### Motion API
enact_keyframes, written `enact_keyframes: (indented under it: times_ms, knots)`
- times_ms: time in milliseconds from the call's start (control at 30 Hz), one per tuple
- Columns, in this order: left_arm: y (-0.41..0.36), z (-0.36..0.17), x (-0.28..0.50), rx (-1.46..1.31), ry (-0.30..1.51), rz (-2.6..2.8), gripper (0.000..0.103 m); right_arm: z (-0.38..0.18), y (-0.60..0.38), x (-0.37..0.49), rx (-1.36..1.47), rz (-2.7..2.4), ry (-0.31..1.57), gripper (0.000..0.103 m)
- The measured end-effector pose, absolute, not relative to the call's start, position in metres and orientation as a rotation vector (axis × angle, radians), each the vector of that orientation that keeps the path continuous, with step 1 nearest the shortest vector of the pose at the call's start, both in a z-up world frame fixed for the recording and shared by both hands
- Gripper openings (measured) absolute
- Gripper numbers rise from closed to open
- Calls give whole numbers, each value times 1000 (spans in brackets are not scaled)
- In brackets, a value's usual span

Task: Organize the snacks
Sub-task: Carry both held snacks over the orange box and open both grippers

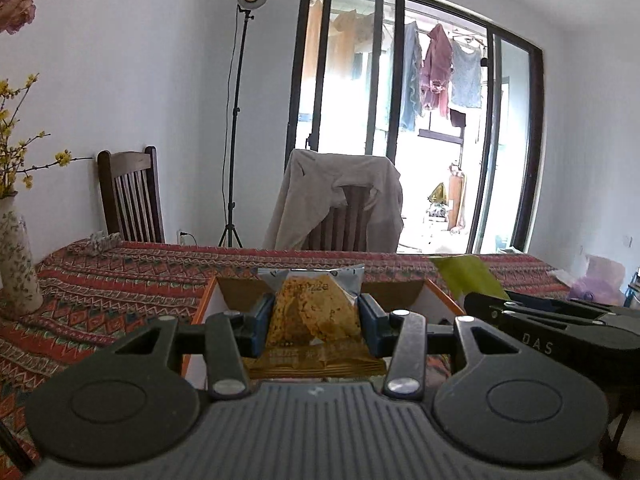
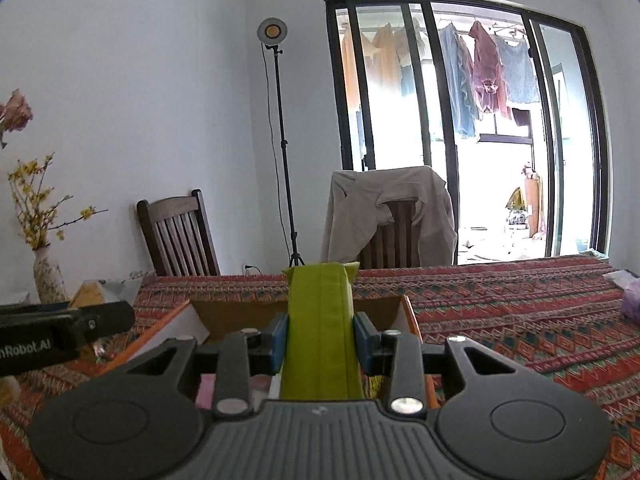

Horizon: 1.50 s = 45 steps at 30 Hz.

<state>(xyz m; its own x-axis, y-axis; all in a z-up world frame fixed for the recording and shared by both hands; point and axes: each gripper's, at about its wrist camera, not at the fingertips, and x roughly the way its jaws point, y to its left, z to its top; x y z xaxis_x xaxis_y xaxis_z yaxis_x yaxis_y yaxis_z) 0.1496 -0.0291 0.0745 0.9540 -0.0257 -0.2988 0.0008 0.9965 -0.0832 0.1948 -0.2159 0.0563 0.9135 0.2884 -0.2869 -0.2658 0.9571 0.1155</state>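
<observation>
The left hand-held gripper (image 1: 316, 320) is clamping a clear snack packet (image 1: 314, 316) with a golden crisp inside, holding it above the open cardboard box (image 1: 436, 300) on the patterned worktop (image 1: 120, 280). The right hand-held gripper (image 2: 320, 340) is squeezing a lime-green snack packet (image 2: 320, 320) just over the same box (image 2: 408, 312), beside the left one.

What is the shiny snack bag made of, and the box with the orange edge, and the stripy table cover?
Clear-fronted crinkly snack packet: likely thin plastic film, glossy; the food shows through. Open box with orange edges: seemingly cardboard, with a dull brown inside and white walls. Red patterned tablecloth: looks like woven fabric, matte, lying in soft ripples.
</observation>
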Motion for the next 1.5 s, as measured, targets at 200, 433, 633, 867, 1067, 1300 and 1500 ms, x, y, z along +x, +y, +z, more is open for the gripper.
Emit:
enact_keyframes:
  times_ms: [200,433,633,867,1067,1300,1500]
  knots:
    - [-25,71,188,-111,315,11,46,55,-204,231,81,284,317,34]
    - [-11,52,227,-143,328,54,46,31,-205,267,127,277,333,34]
    - [8,32,243,-167,365,75,46,10,-213,280,169,295,394,34]
    - [1,23,241,-128,378,65,46,2,-205,279,129,286,420,34]
    - [5,22,231,-168,332,94,103,-1,-207,276,135,273,419,79]
    - [10,23,229,-208,341,99,103,-2,-208,273,125,255,411,103]
    - [14,24,229,-229,345,100,103,0,-208,270,121,248,401,103]
